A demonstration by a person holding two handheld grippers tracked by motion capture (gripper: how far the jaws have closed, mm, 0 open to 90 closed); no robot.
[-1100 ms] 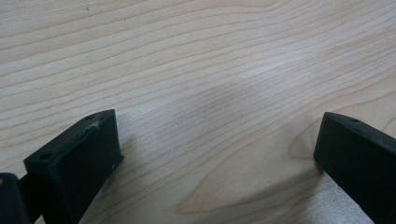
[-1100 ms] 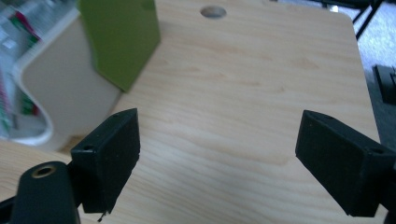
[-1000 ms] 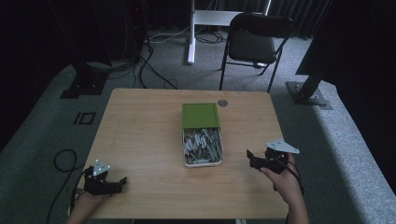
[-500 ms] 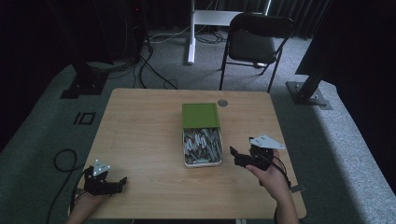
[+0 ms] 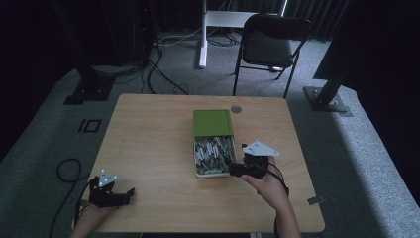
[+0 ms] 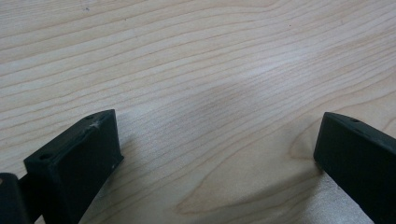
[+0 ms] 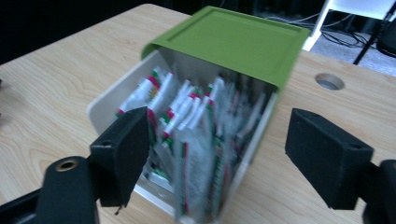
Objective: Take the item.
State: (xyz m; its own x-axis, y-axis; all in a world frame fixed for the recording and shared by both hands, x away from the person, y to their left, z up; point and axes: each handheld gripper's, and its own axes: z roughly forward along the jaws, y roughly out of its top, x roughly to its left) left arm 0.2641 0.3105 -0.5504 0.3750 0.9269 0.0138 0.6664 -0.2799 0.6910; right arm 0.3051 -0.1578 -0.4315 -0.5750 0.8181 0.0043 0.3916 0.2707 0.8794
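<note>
My right gripper (image 5: 236, 170) is at the near end of the box (image 7: 116, 105), jaws spread wide with nothing between them yet. I hold them that far apart, I think, so they can straddle the box's open end or drop over a packet without knocking the rest. In the right gripper view the box's white near corner sits in the gap between my jaws, closer to the left one, and the packets (image 7: 196, 135) stand on edge in a tight row that runs away from me toward the green lid (image 7: 233, 39). The lid is slid back over the far half, which is why the packets are only reachable from my side. They are blurred, so I cannot read them or count them; I see white sleeves with red and green marks.

My left gripper (image 5: 128, 193) is parked low near the table's (image 6: 196, 60) front corner, well apart from the box. Its jaws are also apart, and in the left gripper view only bare wood lies between them. I judge it is kept out of the way until it is needed to steady the box.

The next move likely calls for easing the right jaws down onto a packet at the near end, since the row is packed tightly.
</note>
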